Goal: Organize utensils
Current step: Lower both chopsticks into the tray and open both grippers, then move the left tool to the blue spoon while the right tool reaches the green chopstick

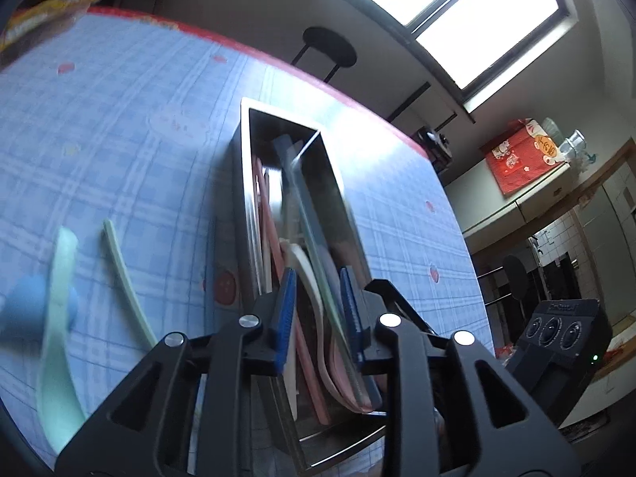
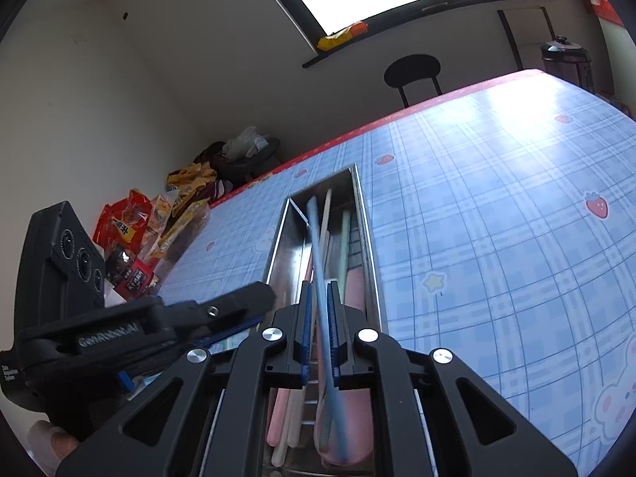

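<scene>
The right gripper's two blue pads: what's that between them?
A thin blue utensil, seen in the right wrist view, with the right gripper over the metal tray.

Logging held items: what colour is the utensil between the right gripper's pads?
Light blue; the utensil shows best in the right wrist view, over the steel tray.

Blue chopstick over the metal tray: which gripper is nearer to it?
Right. The right gripper is shut on the blue chopstick above the metal tray. The left gripper hovers open over the tray's near end, beside it.
</scene>
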The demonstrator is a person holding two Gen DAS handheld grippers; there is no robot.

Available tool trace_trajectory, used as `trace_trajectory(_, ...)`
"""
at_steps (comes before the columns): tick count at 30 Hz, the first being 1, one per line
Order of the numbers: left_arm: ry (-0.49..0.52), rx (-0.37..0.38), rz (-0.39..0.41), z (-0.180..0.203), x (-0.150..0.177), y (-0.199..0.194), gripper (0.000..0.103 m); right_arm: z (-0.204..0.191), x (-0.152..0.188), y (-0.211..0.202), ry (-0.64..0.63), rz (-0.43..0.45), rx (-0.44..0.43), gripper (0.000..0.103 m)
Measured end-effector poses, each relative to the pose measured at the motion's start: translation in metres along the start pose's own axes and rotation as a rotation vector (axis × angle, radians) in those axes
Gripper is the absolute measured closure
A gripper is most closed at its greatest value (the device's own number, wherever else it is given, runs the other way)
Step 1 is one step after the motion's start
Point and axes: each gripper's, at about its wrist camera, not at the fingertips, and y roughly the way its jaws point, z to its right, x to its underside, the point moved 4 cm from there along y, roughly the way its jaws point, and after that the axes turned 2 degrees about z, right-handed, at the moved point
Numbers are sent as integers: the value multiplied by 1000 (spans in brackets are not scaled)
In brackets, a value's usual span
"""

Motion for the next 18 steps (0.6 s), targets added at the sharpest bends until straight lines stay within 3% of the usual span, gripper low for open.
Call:
trace_trajectory(6,136,-50,148,5,-22,-54,44,-8,-8,-15,-50,85,9,38)
trace_trajectory(9,185,-94,209,-3,-28,-81,29,-12,-9,-17,-65,105,24,23)
trace_trajectory(18,326,-248,313,-50,-20,-154,28,-15,-8,-18,-99,126,67,22)
